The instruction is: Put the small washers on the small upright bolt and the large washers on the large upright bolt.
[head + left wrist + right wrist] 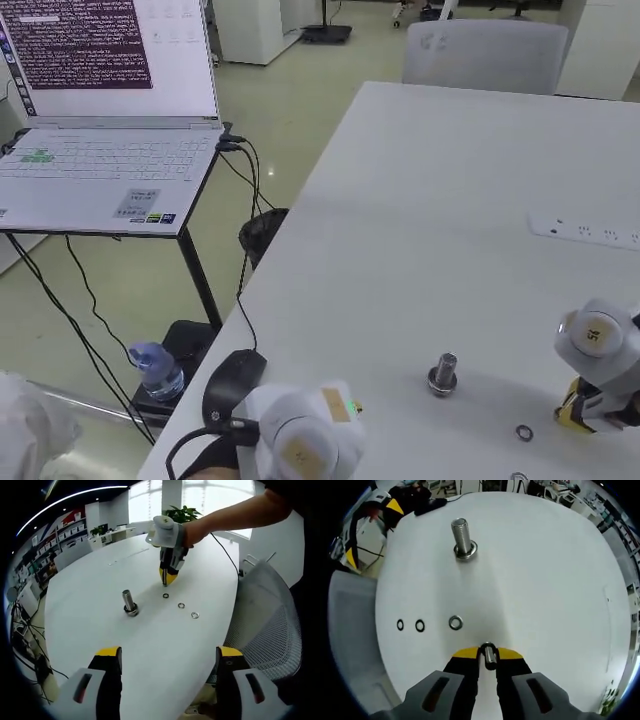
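Bolt [464, 539] of threaded steel upright on smooth white table [545, 580]
Right gripper [489, 653] clamps small bolt [490, 658]; left gripper [168, 652] gapes wide.

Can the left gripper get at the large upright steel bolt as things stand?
Probably yes: the open left gripper faces the large upright steel bolt across bare white table, with nothing between them.

In the head view I see a white table [450, 190] over a pale glossy floor [290, 110], an open laptop [100, 160] on a black stand [197, 275], and a grey chair [485, 55]. In the left gripper view I see bright windows [210, 492], a potted plant [181, 514] and a mesh chair [265, 615].
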Tool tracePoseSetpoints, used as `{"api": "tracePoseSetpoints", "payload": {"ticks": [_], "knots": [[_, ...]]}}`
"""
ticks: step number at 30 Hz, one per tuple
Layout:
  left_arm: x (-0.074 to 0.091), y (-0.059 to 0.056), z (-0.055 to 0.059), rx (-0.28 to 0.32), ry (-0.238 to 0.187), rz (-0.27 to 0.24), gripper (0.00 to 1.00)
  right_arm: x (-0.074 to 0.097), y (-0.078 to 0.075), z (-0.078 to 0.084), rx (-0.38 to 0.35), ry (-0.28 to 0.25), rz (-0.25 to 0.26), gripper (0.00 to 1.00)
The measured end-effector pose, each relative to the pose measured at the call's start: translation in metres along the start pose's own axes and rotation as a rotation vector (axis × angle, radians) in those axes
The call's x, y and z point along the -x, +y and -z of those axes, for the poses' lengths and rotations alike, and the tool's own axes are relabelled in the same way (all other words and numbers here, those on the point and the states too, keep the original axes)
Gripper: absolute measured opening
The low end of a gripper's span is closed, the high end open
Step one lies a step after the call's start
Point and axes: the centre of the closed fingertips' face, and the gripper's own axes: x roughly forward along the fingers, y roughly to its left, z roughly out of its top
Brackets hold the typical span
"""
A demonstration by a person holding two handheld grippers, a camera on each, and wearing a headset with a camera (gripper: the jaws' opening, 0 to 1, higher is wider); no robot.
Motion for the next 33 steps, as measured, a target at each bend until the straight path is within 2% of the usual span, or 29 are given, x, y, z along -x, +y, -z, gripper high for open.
{"api": "tracePoseSetpoints", "payload": {"ticks": [19, 22, 33], "knots": [[-0.002, -0.002, 0.001, -0.002, 0.010, 0.003, 0.75, 0.000, -0.005, -0.001, 0.003, 0.003, 0.004, 0.16], [-0.002, -0.003, 0.000, -0.001, 0.008, 0.003, 0.75, 0.003, -0.003, -0.003, 0.000, -0.002, 0.003, 0.19], [0.000, -0.007, -0.003, -0.012, -0.003, 0.004, 0.74, 0.018, -0.006, -0.011, 0.000, -0.025, 0.001, 0.20]]}}
